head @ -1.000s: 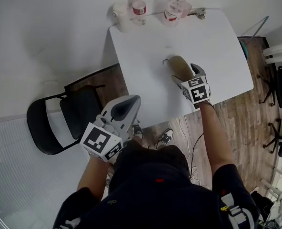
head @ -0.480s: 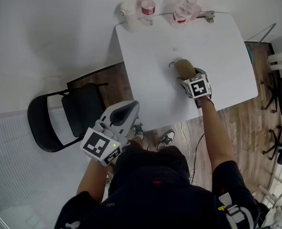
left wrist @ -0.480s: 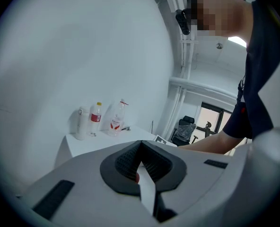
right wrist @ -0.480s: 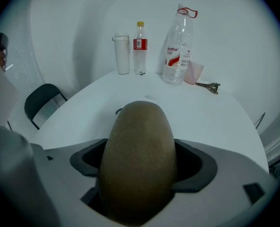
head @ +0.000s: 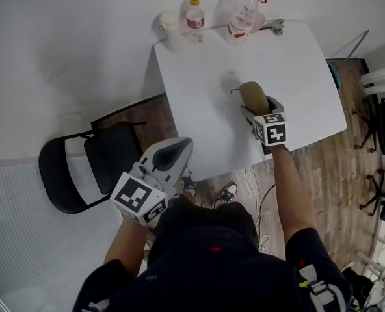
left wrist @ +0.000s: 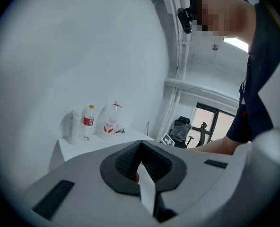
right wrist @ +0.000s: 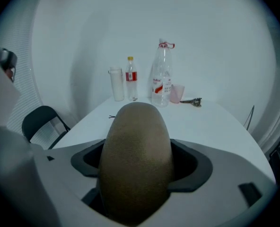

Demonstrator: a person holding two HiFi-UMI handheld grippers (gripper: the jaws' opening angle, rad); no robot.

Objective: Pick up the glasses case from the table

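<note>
The glasses case (head: 252,95) is tan, oval and hard-shelled. My right gripper (head: 256,111) is shut on its near end, over the middle of the white table (head: 296,64). In the right gripper view the case (right wrist: 137,150) fills the space between the jaws and points toward the far wall, its far end above the tabletop. My left gripper (head: 173,149) hangs off the table's near left corner, close to my body, shut with nothing in it. In the left gripper view its pads (left wrist: 130,160) meet.
Along the table's far edge stand a white cup (head: 170,30), a small yellow-capped bottle (head: 192,18), a large clear bottle (head: 241,17) and keys (head: 275,25). A small dark clip (head: 231,91) lies beside the case. A black folding chair (head: 82,168) stands at the left.
The right gripper has stayed shut on the case and tipped its far end up a little off the table. The left gripper has barely moved.
</note>
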